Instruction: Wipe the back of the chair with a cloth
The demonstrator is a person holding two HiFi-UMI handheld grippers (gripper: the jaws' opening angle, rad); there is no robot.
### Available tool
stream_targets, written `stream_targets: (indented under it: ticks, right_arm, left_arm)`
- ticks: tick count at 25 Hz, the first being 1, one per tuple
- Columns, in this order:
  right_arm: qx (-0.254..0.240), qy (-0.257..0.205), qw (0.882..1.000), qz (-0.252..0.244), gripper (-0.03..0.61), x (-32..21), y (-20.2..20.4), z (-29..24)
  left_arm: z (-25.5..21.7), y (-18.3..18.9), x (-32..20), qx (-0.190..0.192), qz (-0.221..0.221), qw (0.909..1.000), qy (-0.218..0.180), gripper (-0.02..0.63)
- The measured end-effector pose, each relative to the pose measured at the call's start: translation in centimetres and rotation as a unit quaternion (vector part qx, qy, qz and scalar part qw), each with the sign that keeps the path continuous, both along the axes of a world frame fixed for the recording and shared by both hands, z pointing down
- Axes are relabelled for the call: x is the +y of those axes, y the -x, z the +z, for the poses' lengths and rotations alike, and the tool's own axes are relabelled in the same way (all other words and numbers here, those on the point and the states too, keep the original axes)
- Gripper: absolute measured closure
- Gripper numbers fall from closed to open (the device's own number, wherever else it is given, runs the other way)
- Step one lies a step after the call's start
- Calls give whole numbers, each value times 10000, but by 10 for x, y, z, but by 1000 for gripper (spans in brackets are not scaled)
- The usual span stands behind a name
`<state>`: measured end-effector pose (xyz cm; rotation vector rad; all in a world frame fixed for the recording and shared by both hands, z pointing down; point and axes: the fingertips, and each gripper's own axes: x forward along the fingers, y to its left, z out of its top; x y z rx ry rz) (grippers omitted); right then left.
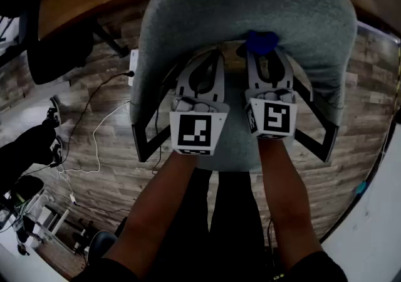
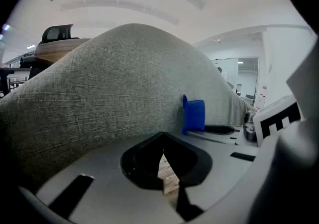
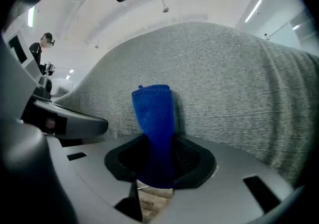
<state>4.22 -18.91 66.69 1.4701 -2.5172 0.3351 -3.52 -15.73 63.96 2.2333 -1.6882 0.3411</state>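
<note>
Grips the cloth (image 3: 152, 111) in the shut fingers of the right gripper (image 3: 160, 161), against the chair back (image 1: 250, 5) near its top. Holds the left gripper (image 2: 163, 151) beside, fingers together, empty. Seems wiping underway; cannot judge how much remains.

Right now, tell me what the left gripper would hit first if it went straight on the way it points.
Most likely the grey chair back: it fills the view just beyond the left gripper, whose closed jaws hold nothing. The exact gap is hard to judge.
</note>
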Motion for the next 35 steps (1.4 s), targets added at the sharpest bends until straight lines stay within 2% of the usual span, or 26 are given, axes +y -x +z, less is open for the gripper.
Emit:
stream_targets:
  ticks: [5,10,15,22,26,31,35]
  right_arm:
    - [70,-62,9996,271,443,3,-32,2]
    - [243,-31,9984,503,443,9,-61,7]
    - [252,-29,9958,885,444,16,-86,4]
    - [54,164,9825,1856,443,36,-131,8]
    - [-36,215,9763,2152,443,50,-146,9]
    - [69,155,9793,2019,443,67,-140,-6]
    - [243,-149,9901,1376,443,76,-120,-37]
  left_arm:
    - [2,-23,-4,-7,171,9998,-33,611]
    - [6,-44,-3,168,291,9994,-11,611]
    - [9,-66,7,212,582,9981,61,611]
    - [7,-78,19,189,930,9955,38,611]
    - [3,-71,26,74,1024,9947,11,611]
    - [-9,-63,42,62,1043,9945,33,611]
    - [-33,-51,50,177,978,9950,-111,611]
